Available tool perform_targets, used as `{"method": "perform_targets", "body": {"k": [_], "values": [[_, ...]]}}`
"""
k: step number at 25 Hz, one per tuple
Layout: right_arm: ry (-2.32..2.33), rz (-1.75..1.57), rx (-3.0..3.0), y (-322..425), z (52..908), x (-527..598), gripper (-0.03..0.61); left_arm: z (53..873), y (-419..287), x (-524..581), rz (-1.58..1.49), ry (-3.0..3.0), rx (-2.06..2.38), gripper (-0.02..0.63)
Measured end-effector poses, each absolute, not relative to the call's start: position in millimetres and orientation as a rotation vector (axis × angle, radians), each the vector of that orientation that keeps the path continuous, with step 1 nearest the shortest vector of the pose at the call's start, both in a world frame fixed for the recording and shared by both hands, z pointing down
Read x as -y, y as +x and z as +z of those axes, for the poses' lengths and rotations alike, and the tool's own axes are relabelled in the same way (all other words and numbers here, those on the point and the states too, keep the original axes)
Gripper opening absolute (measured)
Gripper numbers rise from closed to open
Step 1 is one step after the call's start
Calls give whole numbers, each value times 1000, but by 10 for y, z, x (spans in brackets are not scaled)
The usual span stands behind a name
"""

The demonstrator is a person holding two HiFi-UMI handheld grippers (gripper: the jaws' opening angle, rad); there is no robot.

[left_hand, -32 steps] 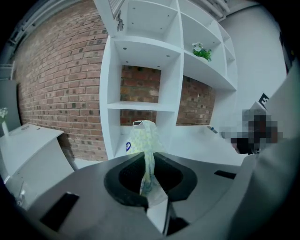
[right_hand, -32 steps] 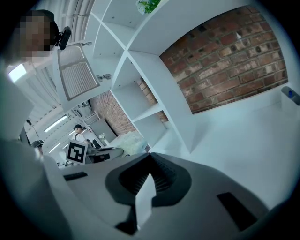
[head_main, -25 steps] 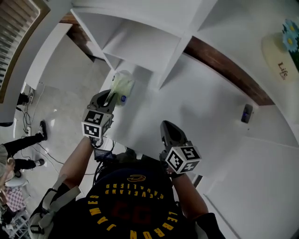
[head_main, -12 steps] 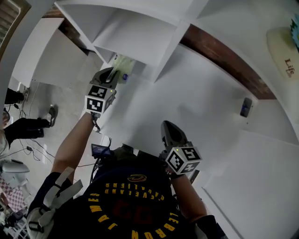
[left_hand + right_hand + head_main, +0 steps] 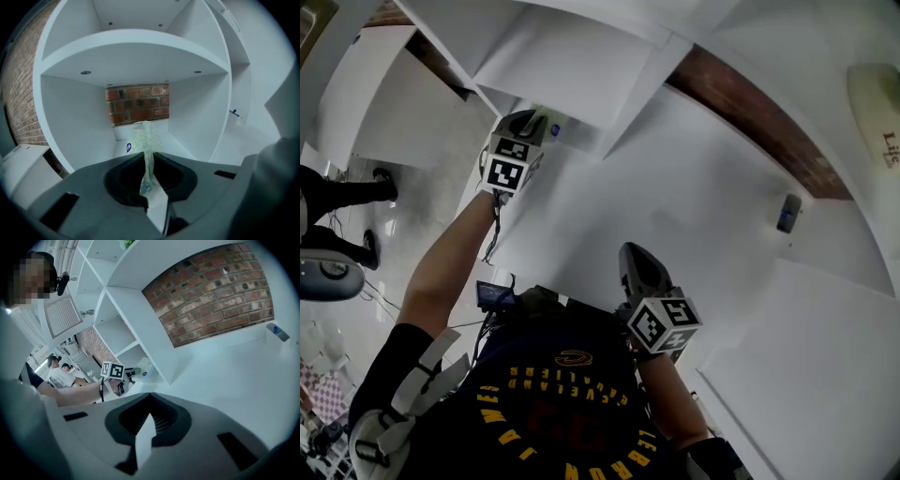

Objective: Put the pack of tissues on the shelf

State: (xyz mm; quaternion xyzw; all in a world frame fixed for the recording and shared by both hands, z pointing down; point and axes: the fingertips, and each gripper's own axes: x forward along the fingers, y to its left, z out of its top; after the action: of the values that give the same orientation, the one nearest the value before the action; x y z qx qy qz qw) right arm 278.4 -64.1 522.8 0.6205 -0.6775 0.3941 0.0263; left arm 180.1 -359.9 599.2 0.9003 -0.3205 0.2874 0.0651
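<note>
The pack of tissues (image 5: 145, 137) is pale green with a small blue label. My left gripper (image 5: 148, 180) is shut on its thin sealed edge. The pack hangs in the mouth of a lower compartment of the white shelf (image 5: 197, 101); whether it touches the shelf floor I cannot tell. In the head view the left gripper (image 5: 534, 124) reaches far forward at the compartment's edge, with the pack (image 5: 553, 127) just past its tips. My right gripper (image 5: 630, 253) is held low over the white counter, shut and empty. The right gripper view shows the left gripper (image 5: 125, 377) and the pack (image 5: 142, 366) at the shelf.
A red brick wall (image 5: 137, 102) backs the shelf. A small blue-grey object (image 5: 784, 212) lies on the white counter (image 5: 703, 187) at the right. A pale plate (image 5: 874, 98) lies at the far right. People (image 5: 58, 375) are on the floor at the left.
My left gripper has carried the pack forward and up, from in front of the shelf into the compartment's mouth. The right gripper has hardly moved.
</note>
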Motion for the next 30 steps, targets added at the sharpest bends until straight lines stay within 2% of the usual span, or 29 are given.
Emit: {"method": "perform_targets", "body": {"k": [12, 21, 26, 30], "values": [[1882, 1277, 2066, 2668, 5295, 505, -8, 6093, 2165, 3876, 882, 2717, 989, 48], [1880, 1288, 2066, 2549, 5275, 387, -8, 6326, 2125, 3911, 941, 2672, 996, 52], [1883, 1298, 2070, 2511, 5256, 337, -8, 6334, 2103, 3817, 925, 2636, 985, 148], [1875, 1286, 2089, 2447, 5217, 358, -8, 6159, 1989, 3750, 888, 2623, 1021, 176]]}}
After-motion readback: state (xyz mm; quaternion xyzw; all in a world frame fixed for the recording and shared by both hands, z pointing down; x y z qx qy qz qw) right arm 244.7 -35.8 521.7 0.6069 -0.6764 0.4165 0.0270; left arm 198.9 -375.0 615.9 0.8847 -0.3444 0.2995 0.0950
